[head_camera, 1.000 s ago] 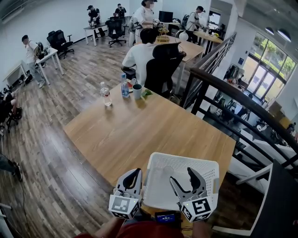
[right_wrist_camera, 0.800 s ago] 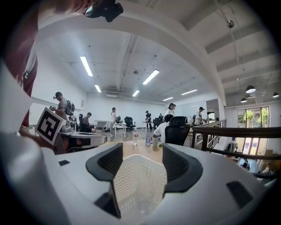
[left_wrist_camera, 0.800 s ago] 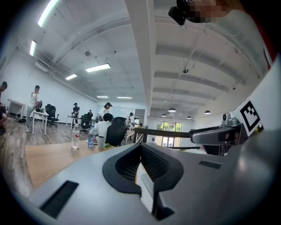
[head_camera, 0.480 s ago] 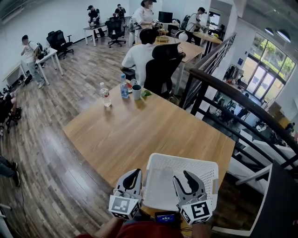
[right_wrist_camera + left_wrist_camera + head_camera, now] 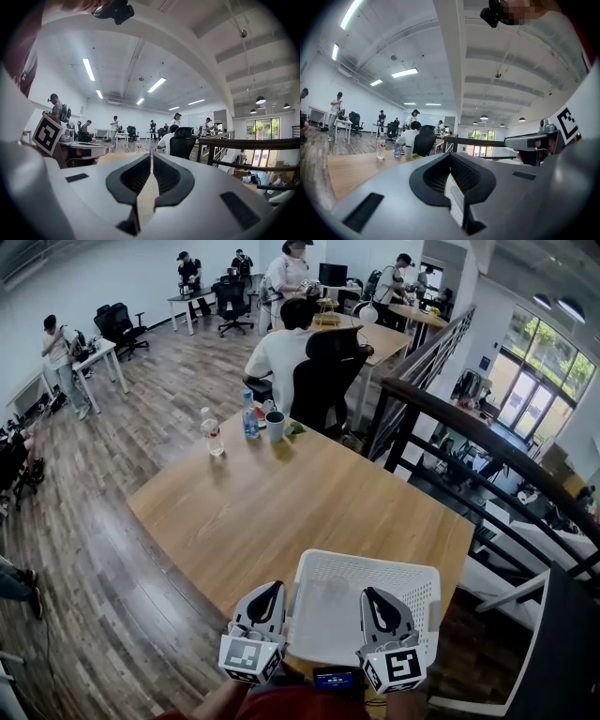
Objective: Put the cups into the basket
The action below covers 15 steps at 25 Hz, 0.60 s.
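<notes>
The left gripper (image 5: 269, 591) just outside the basket's (image 5: 367, 562) near left corner and the right gripper (image 5: 377, 598) over its near side both have fingers closed on nothing, while a cup (image 5: 276, 425) stands far beyond the basket on the bench (image 5: 281, 507).

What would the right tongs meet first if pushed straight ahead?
Probably nothing nearby: the right tongs aim out over the basket and table. The far blue bottle sits roughly in line, though depth is unclear.

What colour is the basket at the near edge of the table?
White, with small holes all over; the basket shows best in the head view.
</notes>
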Available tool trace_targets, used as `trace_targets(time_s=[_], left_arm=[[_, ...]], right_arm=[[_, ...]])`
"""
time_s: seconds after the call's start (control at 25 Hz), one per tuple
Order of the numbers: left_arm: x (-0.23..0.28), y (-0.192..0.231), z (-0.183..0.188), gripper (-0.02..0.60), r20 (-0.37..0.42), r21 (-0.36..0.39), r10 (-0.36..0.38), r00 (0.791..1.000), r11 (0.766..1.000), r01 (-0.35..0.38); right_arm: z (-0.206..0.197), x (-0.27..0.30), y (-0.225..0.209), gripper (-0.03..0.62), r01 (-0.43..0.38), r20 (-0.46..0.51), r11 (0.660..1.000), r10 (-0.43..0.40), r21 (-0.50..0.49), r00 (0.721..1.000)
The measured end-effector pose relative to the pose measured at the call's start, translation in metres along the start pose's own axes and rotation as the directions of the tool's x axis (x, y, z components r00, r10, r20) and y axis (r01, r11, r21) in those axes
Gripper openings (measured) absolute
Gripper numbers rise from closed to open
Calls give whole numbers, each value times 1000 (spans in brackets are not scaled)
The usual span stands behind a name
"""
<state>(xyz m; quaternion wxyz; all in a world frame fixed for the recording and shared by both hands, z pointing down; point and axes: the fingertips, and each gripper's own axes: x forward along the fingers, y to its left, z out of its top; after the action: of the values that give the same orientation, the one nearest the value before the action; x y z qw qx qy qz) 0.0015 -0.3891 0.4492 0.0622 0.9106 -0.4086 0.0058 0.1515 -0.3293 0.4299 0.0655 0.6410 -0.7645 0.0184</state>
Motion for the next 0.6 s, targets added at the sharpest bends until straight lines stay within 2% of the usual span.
trace_targets(time_s=[0.6], left_arm=[[0, 4, 9, 8, 10, 20, 19, 1000, 1000, -19]], right_arm=[[2, -3, -9, 11, 34, 13, 999, -33, -7, 999]])
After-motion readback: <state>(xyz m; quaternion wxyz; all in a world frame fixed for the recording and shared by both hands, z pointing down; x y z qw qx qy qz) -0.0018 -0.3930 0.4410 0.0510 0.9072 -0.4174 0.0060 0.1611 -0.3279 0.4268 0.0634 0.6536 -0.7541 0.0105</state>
